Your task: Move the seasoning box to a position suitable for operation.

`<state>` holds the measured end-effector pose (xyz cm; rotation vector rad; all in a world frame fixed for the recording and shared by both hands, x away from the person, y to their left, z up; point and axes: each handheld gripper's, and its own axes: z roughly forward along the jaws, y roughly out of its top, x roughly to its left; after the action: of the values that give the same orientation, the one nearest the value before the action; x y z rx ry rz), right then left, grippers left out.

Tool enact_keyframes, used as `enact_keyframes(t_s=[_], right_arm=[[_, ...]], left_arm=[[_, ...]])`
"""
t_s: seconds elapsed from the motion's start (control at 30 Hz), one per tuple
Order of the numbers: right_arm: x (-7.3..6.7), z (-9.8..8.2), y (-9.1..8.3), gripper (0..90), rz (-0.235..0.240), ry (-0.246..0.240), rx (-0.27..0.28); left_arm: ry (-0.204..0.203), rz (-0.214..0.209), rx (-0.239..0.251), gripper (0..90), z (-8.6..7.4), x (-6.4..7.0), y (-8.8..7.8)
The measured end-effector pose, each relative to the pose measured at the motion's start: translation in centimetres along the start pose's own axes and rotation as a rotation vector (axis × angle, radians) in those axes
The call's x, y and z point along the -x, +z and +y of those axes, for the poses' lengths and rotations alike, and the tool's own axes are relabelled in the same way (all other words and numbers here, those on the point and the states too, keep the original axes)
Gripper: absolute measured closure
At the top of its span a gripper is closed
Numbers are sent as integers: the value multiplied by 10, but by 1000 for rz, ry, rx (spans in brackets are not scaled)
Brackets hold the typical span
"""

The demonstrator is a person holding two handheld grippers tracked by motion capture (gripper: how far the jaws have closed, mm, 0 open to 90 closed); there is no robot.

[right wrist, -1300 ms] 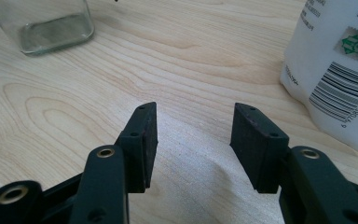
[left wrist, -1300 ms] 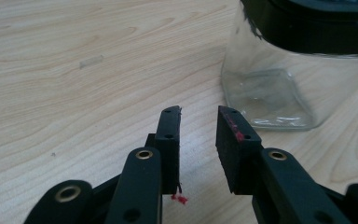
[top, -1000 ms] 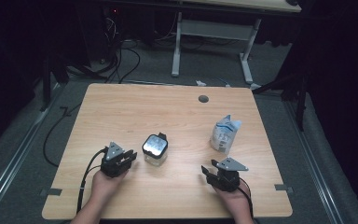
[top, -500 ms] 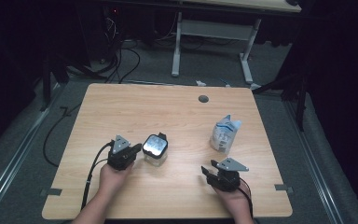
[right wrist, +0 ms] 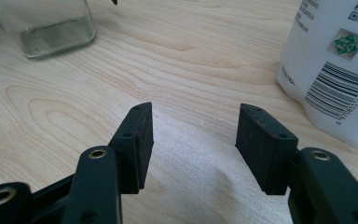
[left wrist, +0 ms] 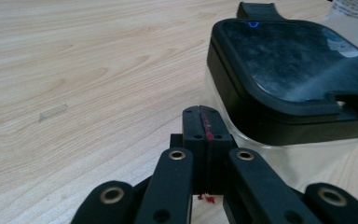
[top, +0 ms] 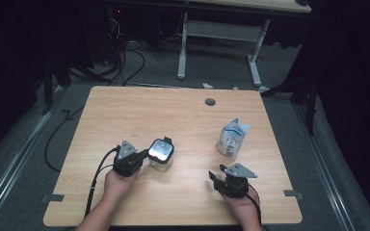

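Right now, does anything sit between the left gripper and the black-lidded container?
Nothing visible does. The left gripper, jaws shut on nothing, is right beside the clear container; bare table lies around its tips.

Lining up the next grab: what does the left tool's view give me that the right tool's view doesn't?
Left gripper view: the left tool shut, its tips beside the jar, whose black lid and tab are seen from above. Right gripper view: the right tool open over bare wood, the white bag with its barcode close at the right, and the jar's clear base at upper left. Shared: the jar, the bag and the wooden table.
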<state>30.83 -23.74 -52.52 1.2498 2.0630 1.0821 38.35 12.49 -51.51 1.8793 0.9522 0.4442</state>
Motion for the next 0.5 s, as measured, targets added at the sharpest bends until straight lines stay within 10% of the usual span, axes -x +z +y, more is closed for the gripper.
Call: enact_keyframes(t_s=[0.5], right_arm=[[4, 0, -1, 456, -7, 11, 5]], left_arm=[[24, -32, -1, 897, -8, 25, -11]])
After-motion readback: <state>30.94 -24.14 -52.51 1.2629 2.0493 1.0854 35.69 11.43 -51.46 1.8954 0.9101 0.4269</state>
